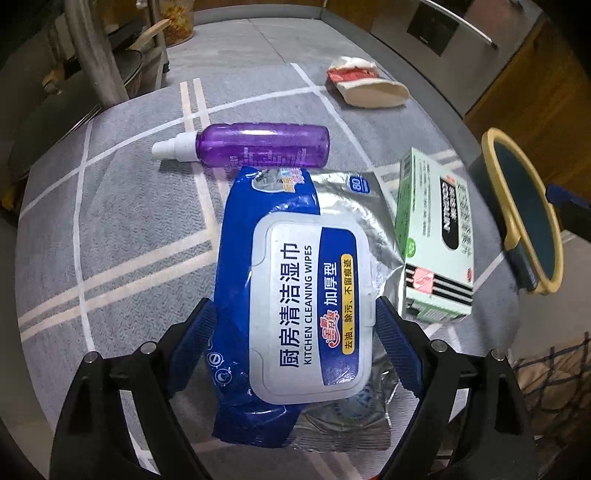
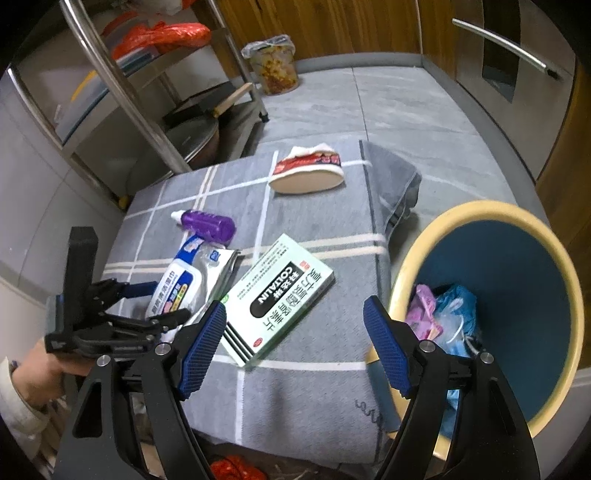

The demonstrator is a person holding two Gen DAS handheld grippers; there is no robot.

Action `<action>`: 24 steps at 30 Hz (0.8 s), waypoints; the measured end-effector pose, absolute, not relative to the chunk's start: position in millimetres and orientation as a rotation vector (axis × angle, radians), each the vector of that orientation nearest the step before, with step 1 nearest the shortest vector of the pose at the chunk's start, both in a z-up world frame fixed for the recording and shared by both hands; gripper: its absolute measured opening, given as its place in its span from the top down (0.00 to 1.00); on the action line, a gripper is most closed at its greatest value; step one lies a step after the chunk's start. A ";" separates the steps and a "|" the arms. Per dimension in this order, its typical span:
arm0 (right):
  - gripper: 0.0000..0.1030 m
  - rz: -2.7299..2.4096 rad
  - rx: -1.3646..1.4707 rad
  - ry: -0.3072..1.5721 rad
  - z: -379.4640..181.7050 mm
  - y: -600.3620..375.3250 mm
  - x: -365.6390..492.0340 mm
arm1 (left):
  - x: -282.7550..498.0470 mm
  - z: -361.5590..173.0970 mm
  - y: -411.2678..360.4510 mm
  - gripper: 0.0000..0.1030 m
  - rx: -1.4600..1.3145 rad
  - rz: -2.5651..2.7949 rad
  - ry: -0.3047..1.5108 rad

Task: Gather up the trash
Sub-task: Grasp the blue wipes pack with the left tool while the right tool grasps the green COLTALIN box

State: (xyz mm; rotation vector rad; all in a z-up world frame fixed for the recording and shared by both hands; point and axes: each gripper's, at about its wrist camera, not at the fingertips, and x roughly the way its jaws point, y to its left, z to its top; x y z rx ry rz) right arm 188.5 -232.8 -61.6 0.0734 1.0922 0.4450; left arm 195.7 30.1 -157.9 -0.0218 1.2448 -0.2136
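Underneath, grey checked cloth (image 1: 129, 229), wooden cabinets (image 2: 332, 26)

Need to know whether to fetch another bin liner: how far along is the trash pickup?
Some wrappers already lie in the bin. The open left gripper straddles the wipes pack, not yet gripped. The right gripper is empty. Medicine box, purple bottle and crumpled wrapper remain.

Black tool (image 1: 295, 321), blue ribbed pads (image 1: 397, 343)
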 end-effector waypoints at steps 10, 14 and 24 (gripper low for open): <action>0.21 0.458 0.171 1.172 -78.8 -215.5 200.3 | 189.1 -158.8 27.1 0.37 0.023 -0.230 1.246; 0.19 0.450 0.189 1.210 -88.7 -204.4 205.9 | 183.2 -156.4 32.2 0.42 0.003 -0.236 1.257; 0.17 0.319 0.217 1.323 -123.3 -172.9 226.8 | 168.7 -153.7 52.6 0.44 -0.001 -0.227 1.269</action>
